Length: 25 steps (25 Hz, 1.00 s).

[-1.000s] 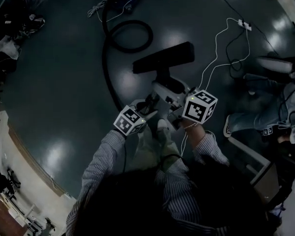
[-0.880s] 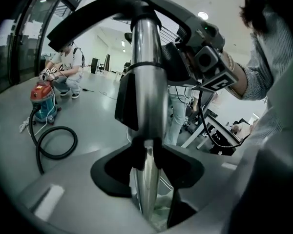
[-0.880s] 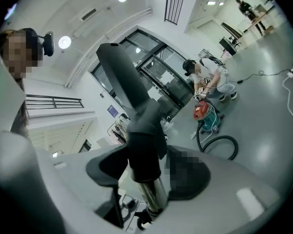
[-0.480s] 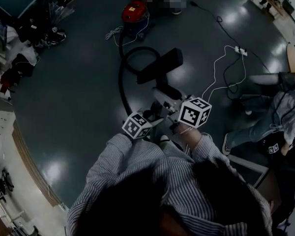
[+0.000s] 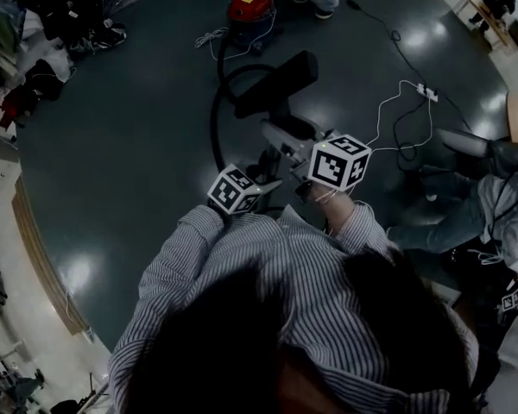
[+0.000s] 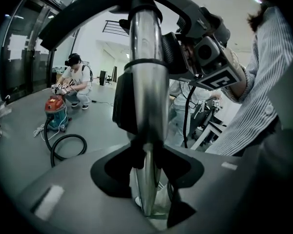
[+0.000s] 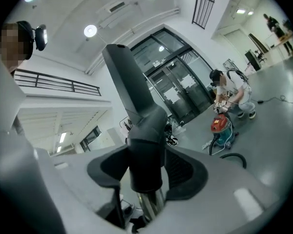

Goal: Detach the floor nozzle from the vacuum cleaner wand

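The black floor nozzle [image 5: 276, 83] is held up off the floor on the end of the chrome wand [image 6: 145, 82]. My left gripper [image 6: 149, 169] is shut on the wand, and the tube runs up between its pads. Further along, my right gripper [image 7: 146, 172] grips the nozzle's black neck [image 7: 145, 145]. Its jaws have just been closing with that neck between them, and the pads press on it. In the head view the left gripper [image 5: 266, 169] and right gripper [image 5: 285, 136] sit close together below the nozzle. The wand's lower end is hidden by my body.
A red canister vacuum [image 5: 250, 5] stands behind on the grey floor, with its black hose [image 5: 220, 102] looped toward me. A white cable and power strip [image 5: 427, 91] lie to the right. One person sits at the right [image 5: 492, 188] and another crouches by the canister [image 6: 75, 79].
Both grippers have risen together with the wand and nozzle. The nozzle now lies higher in the head view, close to the hose loop, and more of the room behind shows.
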Available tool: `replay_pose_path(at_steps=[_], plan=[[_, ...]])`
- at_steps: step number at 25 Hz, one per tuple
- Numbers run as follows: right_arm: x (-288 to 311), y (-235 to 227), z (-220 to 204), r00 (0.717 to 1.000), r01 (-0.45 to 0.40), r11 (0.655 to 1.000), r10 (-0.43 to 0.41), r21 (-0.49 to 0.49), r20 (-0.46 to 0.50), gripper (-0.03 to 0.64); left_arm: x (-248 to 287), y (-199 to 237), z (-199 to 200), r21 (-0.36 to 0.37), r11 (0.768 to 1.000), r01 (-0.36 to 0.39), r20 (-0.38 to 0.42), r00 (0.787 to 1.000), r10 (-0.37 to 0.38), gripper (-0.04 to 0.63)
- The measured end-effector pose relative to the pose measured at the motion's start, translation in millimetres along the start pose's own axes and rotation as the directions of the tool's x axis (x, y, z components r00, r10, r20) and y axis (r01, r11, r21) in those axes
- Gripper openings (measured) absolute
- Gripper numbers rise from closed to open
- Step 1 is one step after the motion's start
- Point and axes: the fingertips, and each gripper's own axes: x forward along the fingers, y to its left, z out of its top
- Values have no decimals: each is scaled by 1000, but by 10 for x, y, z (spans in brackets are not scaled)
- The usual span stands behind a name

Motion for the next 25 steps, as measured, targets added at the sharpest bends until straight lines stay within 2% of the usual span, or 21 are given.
replay_pose_path(at_steps=[2,3,6,12,25], plan=[[46,97,3,1000,-19,998,18,-67,-21,216,-43,-22,2,-3,1000,-3,8,1000,3,176],[60,143,-8,999,-30,996,27,-90,-32,193,-58,-38,-1,-5,1000,-1,9,1000,1,176],[83,186,-45,998,-47,992,41,-116,-57,181,-54,-36,-14,-1,1000,-2,10,1000,2,178],[51,173,-77,992,-90,992,81,-88,-101,181,-48,-35,-60,5,1000,-14,2,1000,14,178],[-216,209,-69,979,-162,985,151,-67,-139,179,-45,-258,-64,10,999,40,17,999,-40,178]])
